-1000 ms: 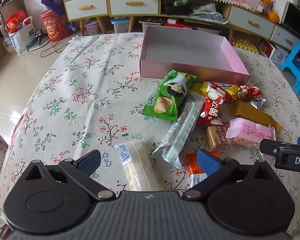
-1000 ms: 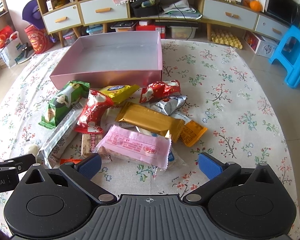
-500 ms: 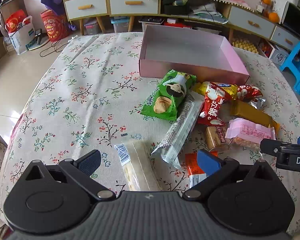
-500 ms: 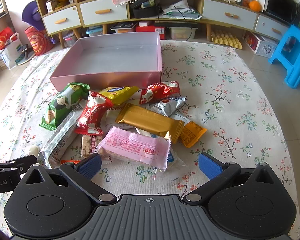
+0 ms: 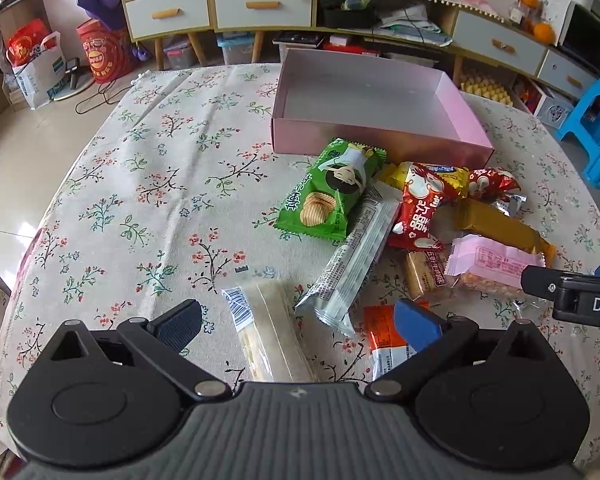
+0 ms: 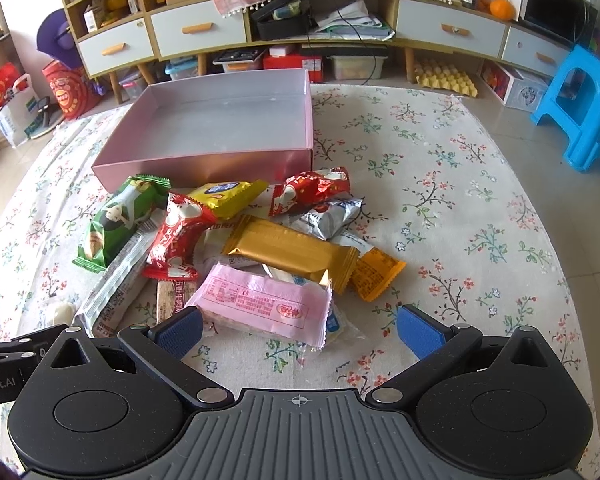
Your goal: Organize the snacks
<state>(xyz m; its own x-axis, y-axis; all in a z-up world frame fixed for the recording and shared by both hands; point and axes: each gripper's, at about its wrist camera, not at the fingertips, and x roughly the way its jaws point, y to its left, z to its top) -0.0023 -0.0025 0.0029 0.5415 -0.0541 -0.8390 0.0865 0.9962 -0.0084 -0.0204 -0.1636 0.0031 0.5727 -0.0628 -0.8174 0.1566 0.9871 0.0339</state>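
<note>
I see a table under a flowered cloth (image 5: 148, 184), with drawers and shelves along the wall behind it. My left gripper (image 5: 296, 322) hangs wide apart and holds nothing, its fingers to either side of a pale wrapped sandwich (image 5: 270, 330), with a long silver packet (image 5: 352, 264) just beyond. My right gripper (image 6: 300, 326) is spread wide too, nothing in it, low over the near edge of a pink packet (image 6: 264, 302). Past that lie a gold bar (image 6: 292, 252), a red packet (image 6: 178, 234), a yellow packet (image 6: 230, 196) and a green crisp bag (image 6: 118, 220), heaped together. The pink box (image 6: 204, 166) stands open just behind the heap
</note>
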